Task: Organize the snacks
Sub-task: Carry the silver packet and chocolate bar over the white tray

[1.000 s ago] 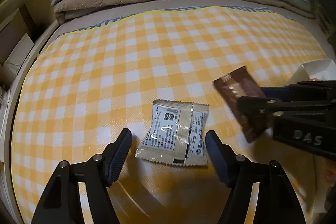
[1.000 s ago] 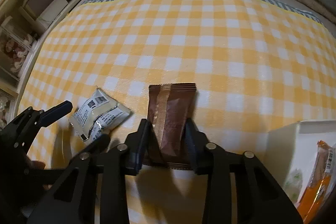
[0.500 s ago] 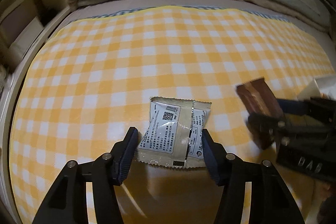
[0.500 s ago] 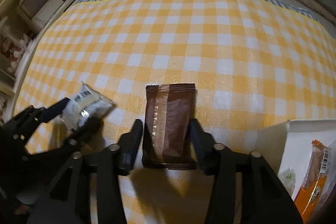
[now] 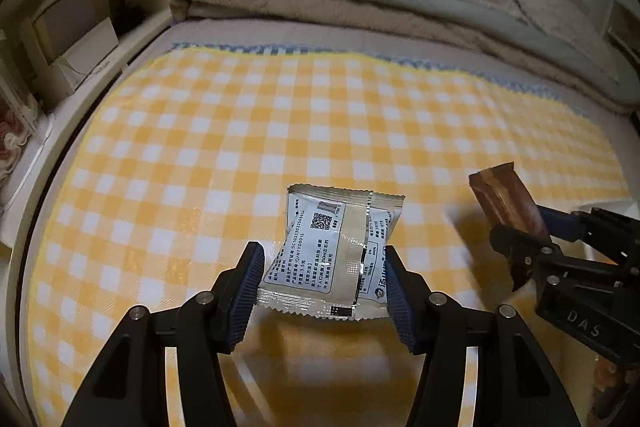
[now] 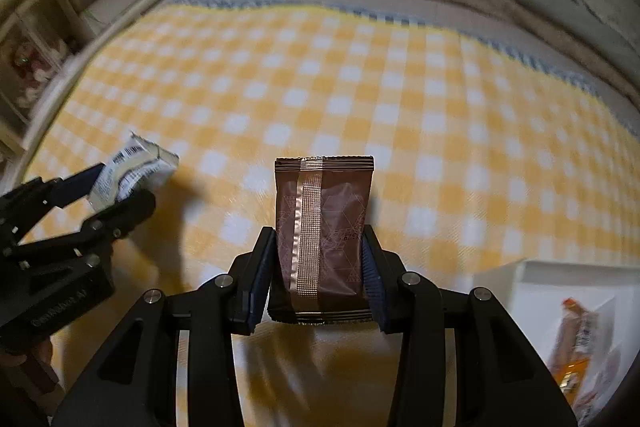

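Yellow checked cloth (image 5: 248, 131) over bed, left gripper (image 5: 320, 291) angled steeply down, jaws pinching white snack packet (image 5: 332, 251), right gripper (image 6: 318, 279) likewise tilted, jaws closing on brown snack packet (image 6: 324, 227)

The checked cloth (image 5: 280, 115) lies spread on the bed, and everything else is placed from it. Behind its far edge sit the folded blankets (image 5: 360, 3). Off its left edge stands a shelf unit (image 5: 72, 27). Above the cloth's near middle, the left tool (image 5: 322, 291) has a printed packet (image 5: 332, 251) between its fingers. To the right above the cloth, the right tool (image 6: 320, 279) has a snack bar (image 6: 324, 227) between its fingers. At the cloth's near right corner sits a box (image 6: 560, 279) with an orange packet (image 6: 576, 343) inside.
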Motion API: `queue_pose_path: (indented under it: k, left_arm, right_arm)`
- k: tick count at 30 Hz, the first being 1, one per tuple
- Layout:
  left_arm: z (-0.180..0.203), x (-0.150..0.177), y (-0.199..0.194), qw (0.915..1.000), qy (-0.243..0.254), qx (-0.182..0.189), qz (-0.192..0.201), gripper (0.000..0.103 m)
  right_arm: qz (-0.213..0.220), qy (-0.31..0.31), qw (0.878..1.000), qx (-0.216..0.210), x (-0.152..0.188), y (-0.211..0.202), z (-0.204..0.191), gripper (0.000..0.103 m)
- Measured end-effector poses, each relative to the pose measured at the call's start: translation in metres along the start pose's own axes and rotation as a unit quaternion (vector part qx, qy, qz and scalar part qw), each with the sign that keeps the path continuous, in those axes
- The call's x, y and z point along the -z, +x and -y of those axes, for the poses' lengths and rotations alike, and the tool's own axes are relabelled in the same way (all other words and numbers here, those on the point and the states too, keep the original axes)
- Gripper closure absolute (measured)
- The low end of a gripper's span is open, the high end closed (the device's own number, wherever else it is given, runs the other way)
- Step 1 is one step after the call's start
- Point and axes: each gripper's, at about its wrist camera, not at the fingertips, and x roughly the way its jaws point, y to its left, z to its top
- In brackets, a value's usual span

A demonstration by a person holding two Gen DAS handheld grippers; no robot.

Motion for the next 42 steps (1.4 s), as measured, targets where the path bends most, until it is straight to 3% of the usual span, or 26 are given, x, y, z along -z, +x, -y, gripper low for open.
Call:
queue_pose_path:
  k: [9, 21, 32, 39, 42]
  left_arm:
    - [0.022, 0.008, -0.072, 0.9988, -0.004, 0.023, 0.044, 0.046]
    - [0.064, 0.031, -0.154, 0.9934, 0.014, 0.087, 0.074, 0.046]
    - [0.127, 0.035, -0.158, 0.9889, 0.049, 0.126, 0.062, 0.046]
    - [0.166, 0.032, -0.129, 0.9861, 0.040, 0.159, 0.026, 0.046]
    - [0.184, 0.028, -0.106, 0.9878, 0.049, 0.148, 0.007, 0.046]
  right_arm:
    - [0.045, 0.005, 0.999, 0.019, 0.009, -0.072, 0.021, 0.061]
    - [0.089, 0.041, 0.994, 0.039, 0.045, -0.156, 0.076, 0.061]
    - [0.092, 0.077, 0.989, 0.086, 0.075, -0.190, 0.147, 0.061]
    - [0.086, 0.124, 0.981, 0.120, 0.097, -0.199, 0.209, 0.061]
    - [0.079, 0.144, 0.977, 0.134, 0.105, -0.198, 0.234, 0.061]
